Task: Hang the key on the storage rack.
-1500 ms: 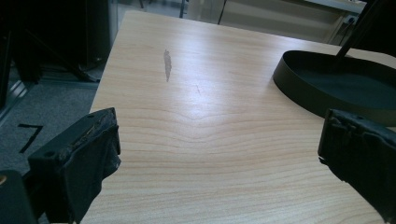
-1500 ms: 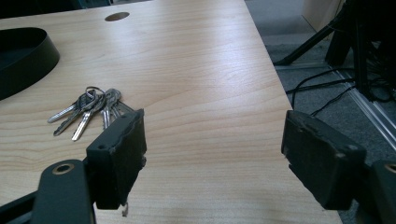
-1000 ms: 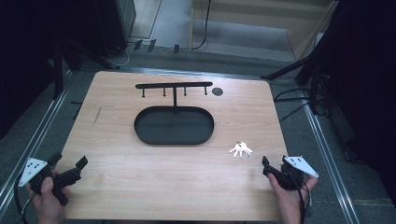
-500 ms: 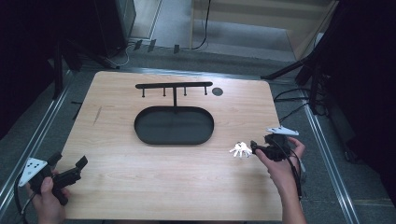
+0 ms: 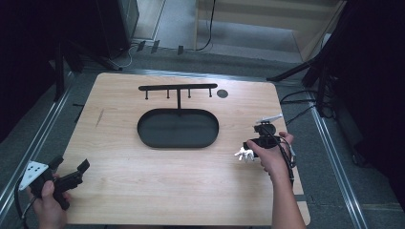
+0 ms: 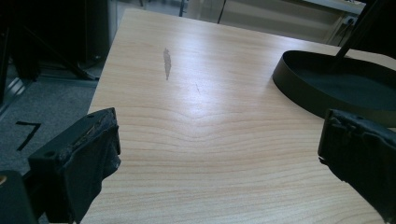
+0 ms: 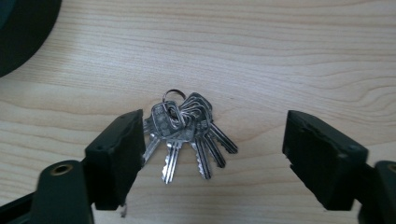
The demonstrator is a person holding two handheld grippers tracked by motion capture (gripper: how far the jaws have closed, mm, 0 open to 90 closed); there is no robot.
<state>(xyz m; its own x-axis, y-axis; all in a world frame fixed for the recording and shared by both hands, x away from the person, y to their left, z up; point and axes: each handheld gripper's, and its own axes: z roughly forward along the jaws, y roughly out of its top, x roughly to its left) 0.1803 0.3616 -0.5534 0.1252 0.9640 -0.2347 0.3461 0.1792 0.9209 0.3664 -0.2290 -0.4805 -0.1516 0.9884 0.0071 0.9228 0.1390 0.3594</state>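
On the counter [image 5: 143, 191] an oval tray [image 5: 177, 129] sits near the middle, a little toward the far side. A rack with pegs [image 5: 177, 88] rises from the tray's far edge on a post, and a small round disc [image 5: 222, 93] lies just right of the rack's end. A bunch of keys [image 5: 244, 153] lies flat right of the tray and nearer the person — between the parted fingers of the right gripper [image 5: 249, 147]. The left gripper [image 5: 71, 172] is at the near left corner, well apart from the tray.
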